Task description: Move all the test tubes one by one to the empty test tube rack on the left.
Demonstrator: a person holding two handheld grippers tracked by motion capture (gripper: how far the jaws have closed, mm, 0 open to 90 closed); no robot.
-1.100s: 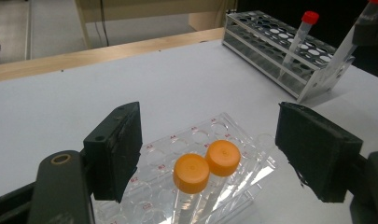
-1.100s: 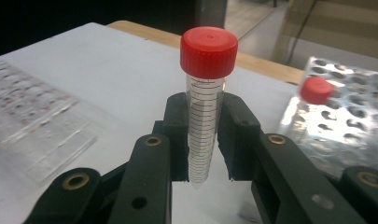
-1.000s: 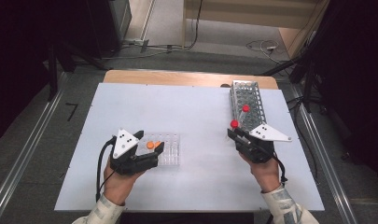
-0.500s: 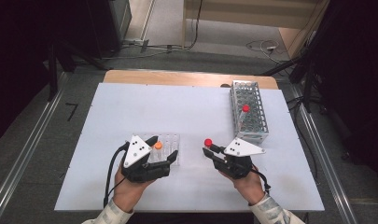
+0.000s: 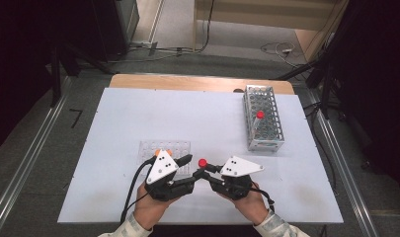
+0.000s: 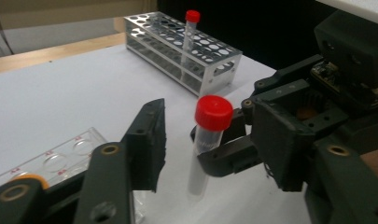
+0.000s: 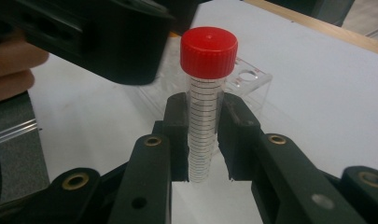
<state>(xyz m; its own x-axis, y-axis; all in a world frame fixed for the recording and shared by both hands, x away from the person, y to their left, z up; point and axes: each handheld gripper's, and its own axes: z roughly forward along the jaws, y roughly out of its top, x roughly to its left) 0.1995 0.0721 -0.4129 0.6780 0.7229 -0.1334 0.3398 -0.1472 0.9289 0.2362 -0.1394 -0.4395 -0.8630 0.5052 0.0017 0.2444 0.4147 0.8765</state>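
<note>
Markings: no legible text, brand or number.
The tube (image 7: 204, 126) carries black graduation lines along its clear wall, without readable figures. The clear well plate (image 6: 65, 156) bears small red marks beside its wells, too blurred to read.

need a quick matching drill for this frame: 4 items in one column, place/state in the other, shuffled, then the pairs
1. right tongs
2. left tongs
3. metal rack
4. clear well plate

A. far right of the table, one red-capped tube standing in it
B. shut on a red-capped tube, held upright
C. flat on the table under the left tongs
D. jaws apart beside the held tube's cap, not touching it

Pairs: 1-B, 2-D, 3-A, 4-C
</note>
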